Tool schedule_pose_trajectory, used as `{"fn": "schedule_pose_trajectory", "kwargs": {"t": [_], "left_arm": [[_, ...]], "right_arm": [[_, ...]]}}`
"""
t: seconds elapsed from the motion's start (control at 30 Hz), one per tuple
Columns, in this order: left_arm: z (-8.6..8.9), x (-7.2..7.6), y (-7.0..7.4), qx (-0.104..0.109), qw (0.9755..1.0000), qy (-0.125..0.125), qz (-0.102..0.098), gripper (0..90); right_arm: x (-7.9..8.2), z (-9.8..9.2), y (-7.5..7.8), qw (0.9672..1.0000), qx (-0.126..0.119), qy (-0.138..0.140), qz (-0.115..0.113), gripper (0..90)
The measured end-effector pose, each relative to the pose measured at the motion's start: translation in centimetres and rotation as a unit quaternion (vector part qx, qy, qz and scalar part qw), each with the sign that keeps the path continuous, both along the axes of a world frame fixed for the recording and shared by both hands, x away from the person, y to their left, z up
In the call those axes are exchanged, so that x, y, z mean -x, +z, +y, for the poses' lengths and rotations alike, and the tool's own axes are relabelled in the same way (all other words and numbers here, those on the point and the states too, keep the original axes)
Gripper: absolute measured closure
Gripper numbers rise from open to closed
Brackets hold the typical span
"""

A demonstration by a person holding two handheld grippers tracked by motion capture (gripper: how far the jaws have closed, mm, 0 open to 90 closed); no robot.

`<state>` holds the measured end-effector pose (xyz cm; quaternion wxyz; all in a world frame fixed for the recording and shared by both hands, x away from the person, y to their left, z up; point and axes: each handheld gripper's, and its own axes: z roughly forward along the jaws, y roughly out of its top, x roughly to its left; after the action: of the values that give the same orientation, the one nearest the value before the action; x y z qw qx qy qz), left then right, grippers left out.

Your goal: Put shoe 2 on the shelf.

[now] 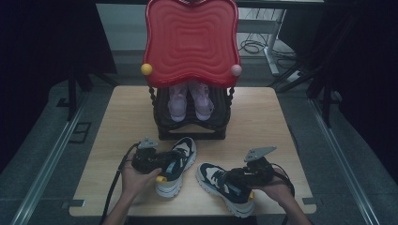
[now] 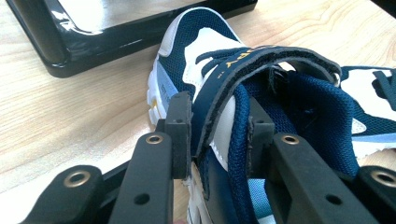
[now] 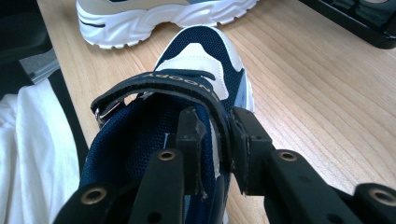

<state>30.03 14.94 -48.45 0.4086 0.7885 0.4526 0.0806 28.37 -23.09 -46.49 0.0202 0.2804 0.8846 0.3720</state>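
Two navy and white sneakers lie on the wooden table. The left sneaker points toward the far rack. My left gripper is shut on its side wall and strap, one pad outside, the other inside the collar. The right sneaker lies near the front edge with its toe to the left. My right gripper is shut on its collar and strap, with one pad inside the shoe. A hand holds each gripper from below.
A black shoe rack stands mid-table behind the sneakers, with a pair of pink shoes on it under a red wavy top. The table's front edge runs just under the right sneaker. White cloth shows beside that edge.
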Motion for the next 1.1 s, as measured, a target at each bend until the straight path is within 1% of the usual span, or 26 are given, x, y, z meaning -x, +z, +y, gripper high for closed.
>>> {"fn": "schedule_pose_trajectory", "kwargs": {"t": [0.1,0.17,0.23,0.33,0.4,0.5,0.57,0.67,0.83,0.93,1.1], "left_arm": [[0.2,0.1,0.2,0.005,1.0000,0.001,-0.002,70.0],[0.3,0.1,0.3,0.009,1.0000,0.002,-0.004,70.0],[0.4,0.1,0.4,0.010,0.9999,0.002,-0.004,70.0],[0.5,0.1,0.6,0.013,0.9999,0.002,-0.006,70.1],[0.7,0.2,0.8,0.016,0.9998,0.004,-0.008,70.1],[1.2,0.4,1.2,0.026,0.9995,0.008,-0.014,70.1],[1.5,0.5,1.5,0.035,0.9992,0.012,-0.017,70.1],[1.8,0.6,1.8,0.042,0.9987,0.016,-0.023,70.1],[2.6,0.9,2.3,0.054,0.9979,0.020,-0.030,70.2],[3.0,1.0,2.5,0.056,0.9975,0.024,-0.035,70.2],[3.6,1.2,2.7,0.067,0.9968,0.027,-0.036,70.3]], "right_arm": [[0.1,-0.1,0.1,1.0000,0.000,-0.006,-0.005,76.3],[0.1,-0.3,0.1,0.9999,-0.005,-0.011,-0.005,77.1],[0.1,-0.5,0.1,0.9999,-0.012,-0.011,0.001,77.3],[0.1,-0.6,0.2,0.9998,-0.013,-0.010,-0.005,77.5],[0.2,-0.7,0.4,0.9997,-0.020,-0.012,-0.008,77.6],[0.2,-1.2,1.0,0.9989,-0.039,-0.023,-0.016,77.6],[0.3,-1.4,1.2,0.9980,-0.051,-0.031,-0.022,77.6],[0.3,-1.7,1.3,0.9960,-0.071,-0.045,-0.032,77.6],[0.2,-2.4,1.1,0.9922,-0.102,-0.058,-0.042,77.6],[0.2,-2.7,1.0,0.9906,-0.109,-0.069,-0.045,77.6],[0.1,-3.3,0.9,0.9886,-0.118,-0.082,-0.047,77.6]]}}
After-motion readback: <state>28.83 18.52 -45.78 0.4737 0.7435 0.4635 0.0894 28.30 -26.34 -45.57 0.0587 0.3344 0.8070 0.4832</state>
